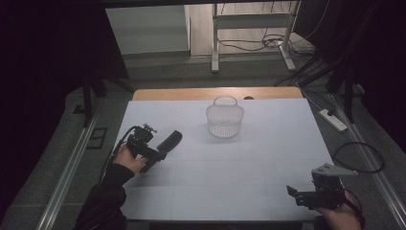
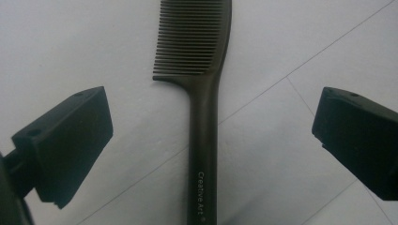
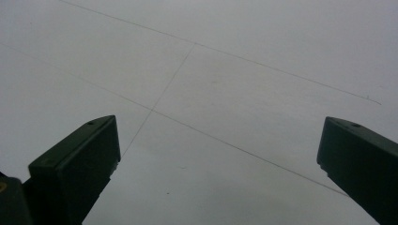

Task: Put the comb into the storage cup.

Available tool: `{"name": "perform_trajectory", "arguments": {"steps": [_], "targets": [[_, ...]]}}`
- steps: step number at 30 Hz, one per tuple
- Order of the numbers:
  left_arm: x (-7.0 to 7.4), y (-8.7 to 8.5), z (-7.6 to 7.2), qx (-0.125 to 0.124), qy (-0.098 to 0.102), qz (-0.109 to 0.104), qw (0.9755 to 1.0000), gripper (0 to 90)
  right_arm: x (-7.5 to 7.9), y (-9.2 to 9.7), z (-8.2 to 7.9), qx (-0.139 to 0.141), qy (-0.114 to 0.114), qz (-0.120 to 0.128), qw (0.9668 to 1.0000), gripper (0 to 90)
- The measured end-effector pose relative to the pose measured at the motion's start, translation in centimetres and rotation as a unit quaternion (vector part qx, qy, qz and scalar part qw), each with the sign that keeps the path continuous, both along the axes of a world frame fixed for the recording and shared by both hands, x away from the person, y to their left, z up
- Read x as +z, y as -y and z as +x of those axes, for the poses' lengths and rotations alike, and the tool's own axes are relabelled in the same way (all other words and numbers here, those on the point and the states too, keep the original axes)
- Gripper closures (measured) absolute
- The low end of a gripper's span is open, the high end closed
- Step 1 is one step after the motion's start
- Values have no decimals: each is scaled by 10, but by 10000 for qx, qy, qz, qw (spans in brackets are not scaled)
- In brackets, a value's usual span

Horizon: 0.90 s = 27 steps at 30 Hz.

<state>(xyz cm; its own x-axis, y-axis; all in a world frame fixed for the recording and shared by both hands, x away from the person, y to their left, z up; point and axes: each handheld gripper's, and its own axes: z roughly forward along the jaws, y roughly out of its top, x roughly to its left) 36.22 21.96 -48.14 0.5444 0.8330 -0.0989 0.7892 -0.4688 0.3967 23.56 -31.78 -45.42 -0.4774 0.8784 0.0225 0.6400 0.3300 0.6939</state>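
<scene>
A black comb (image 1: 170,141) with a long handle lies flat on the white table (image 1: 239,167), left of the middle. My left gripper (image 1: 155,153) is held low just behind its handle end. In the left gripper view the comb (image 2: 202,140) runs straight up between the two jaws of the open left gripper (image 2: 211,105), which stand wide apart on either side of the handle without touching it. A white wire basket (image 1: 224,119) with a handle stands upright at the back centre. My right gripper (image 1: 294,194) hovers open over bare table (image 3: 218,122) at the front right corner.
The table's wooden far edge (image 1: 215,93) shows behind the white sheet. On the floor to the right lie a power strip (image 1: 333,120) and a looped black cable (image 1: 359,158). A white metal frame (image 1: 251,33) stands on the floor beyond the table.
</scene>
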Motion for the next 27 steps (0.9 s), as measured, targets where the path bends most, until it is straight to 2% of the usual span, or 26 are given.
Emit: {"name": "perform_trajectory", "arguments": {"steps": [13,16,27], "targets": [[-6,6,6,3,-88,102,9999,0,0,0,0,-3,-18,-2,10000,0],[-10,5,6,28,-145,50,9999,0,0,0,0,0,-18,-4,10000,0],[-28,8,1,-32,-209,255,9994,0,0,0,0,7,-19,-4,10000,0]]}}
